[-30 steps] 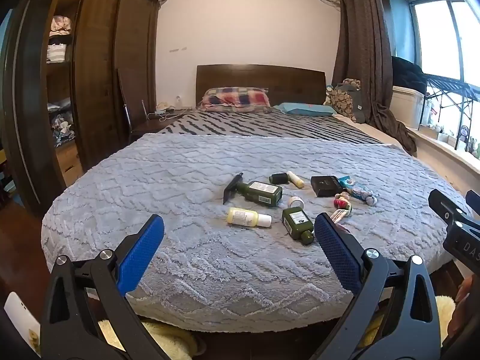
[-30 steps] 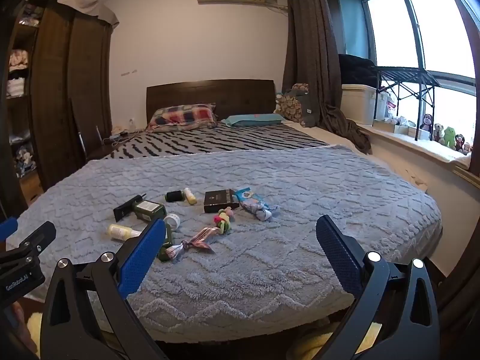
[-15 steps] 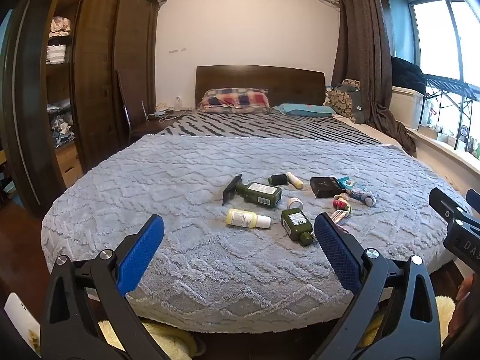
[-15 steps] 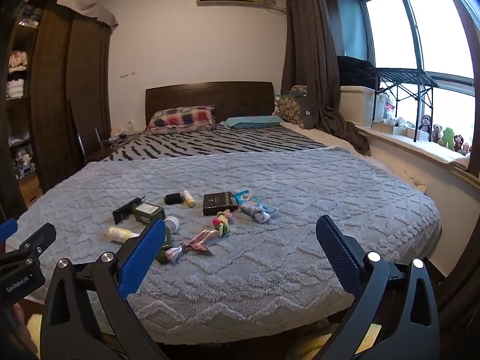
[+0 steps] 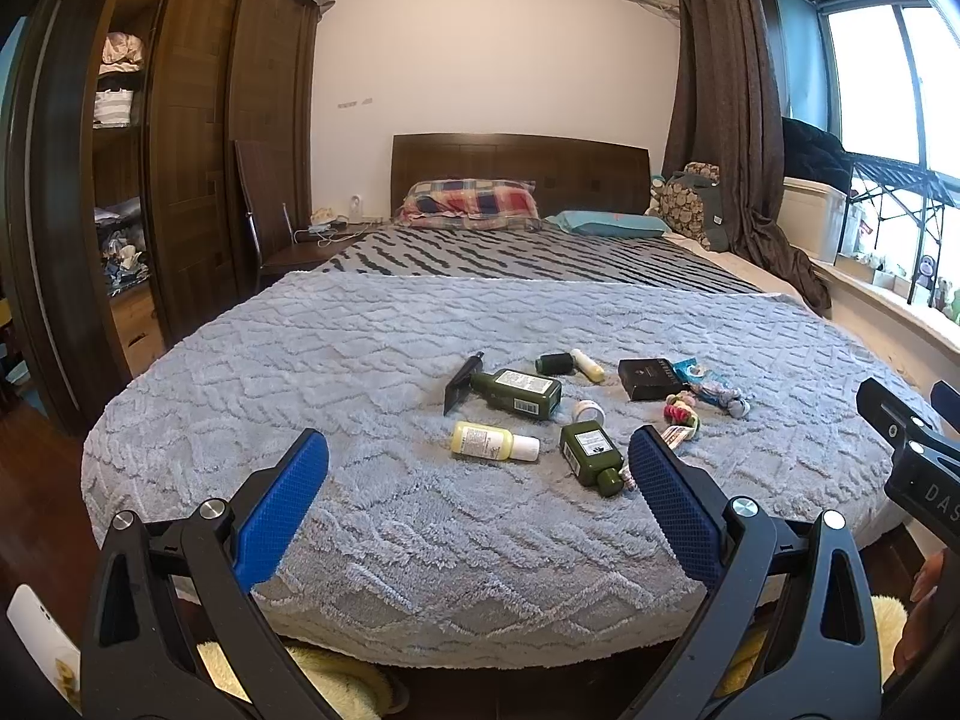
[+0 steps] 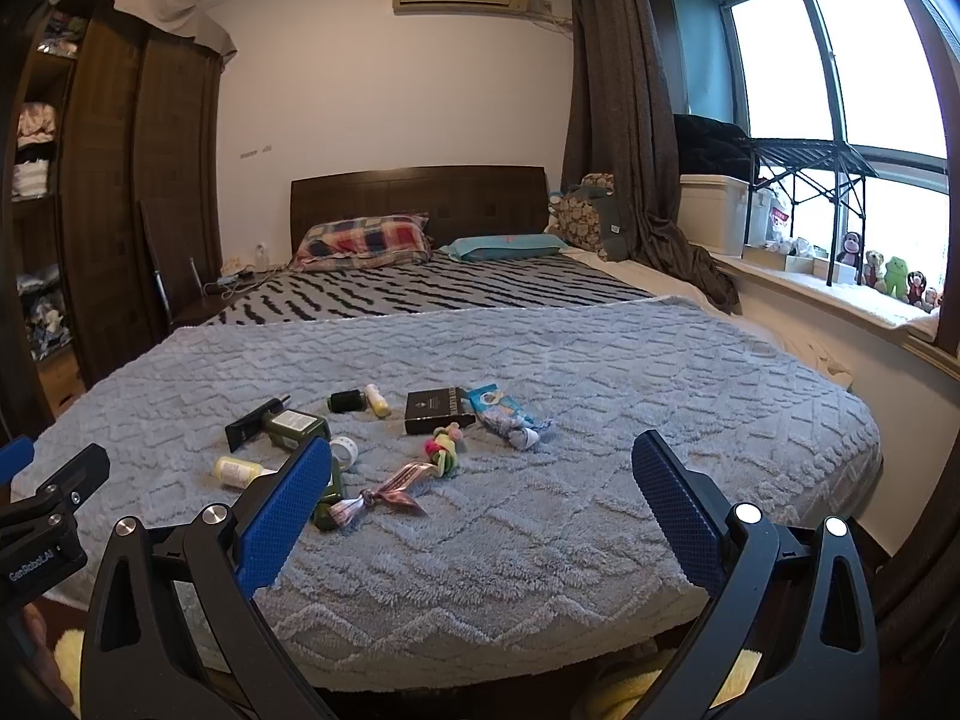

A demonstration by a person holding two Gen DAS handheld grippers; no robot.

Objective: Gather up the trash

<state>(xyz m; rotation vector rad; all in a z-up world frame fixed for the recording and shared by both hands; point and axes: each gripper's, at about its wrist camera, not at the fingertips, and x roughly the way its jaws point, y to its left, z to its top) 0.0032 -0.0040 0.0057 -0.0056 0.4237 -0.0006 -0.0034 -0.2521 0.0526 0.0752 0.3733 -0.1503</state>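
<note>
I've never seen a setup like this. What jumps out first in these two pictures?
A scatter of small items in the middle of the grey blanket: two dark green bottles, a yellow bottle, a black box and a striped wrapper. In the foreground of each view a gripper, left gripper and right gripper, hangs with blue-padded jaws wide apart, holding nothing.

Bottles [image 5: 516,391], box [image 5: 650,378] and wrappers [image 5: 708,384] clustered on the bed [image 5: 360,360], box right of the bottles, pillows [image 5: 471,205] behind, wardrobe [image 5: 180,150] at left
</note>
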